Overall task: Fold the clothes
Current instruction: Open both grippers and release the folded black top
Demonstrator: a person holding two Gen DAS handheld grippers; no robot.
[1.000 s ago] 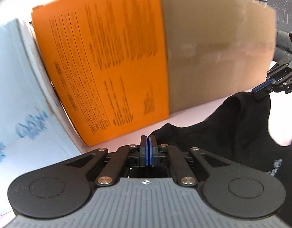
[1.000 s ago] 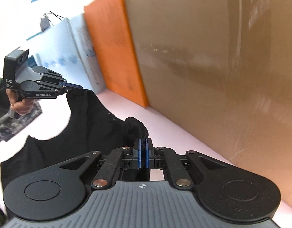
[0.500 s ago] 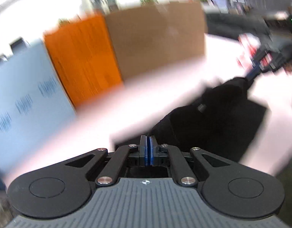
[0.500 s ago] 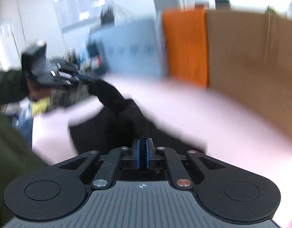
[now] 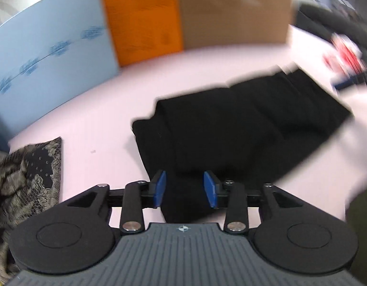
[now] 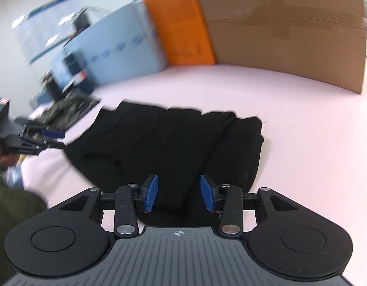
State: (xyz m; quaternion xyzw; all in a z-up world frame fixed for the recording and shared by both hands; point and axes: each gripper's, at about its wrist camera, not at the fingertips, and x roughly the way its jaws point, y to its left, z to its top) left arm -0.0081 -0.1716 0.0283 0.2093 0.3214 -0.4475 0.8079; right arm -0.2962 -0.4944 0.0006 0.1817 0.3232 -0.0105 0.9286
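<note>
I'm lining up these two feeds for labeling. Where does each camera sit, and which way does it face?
Left wrist: on the left gripper, facing along its open blue fingers over the black garment toward the boxes.
Right wrist: on the right gripper, facing the same garment; the left gripper and the hand holding it show at far left.
Shared: black garment, pink table, orange box, cardboard box.
</note>
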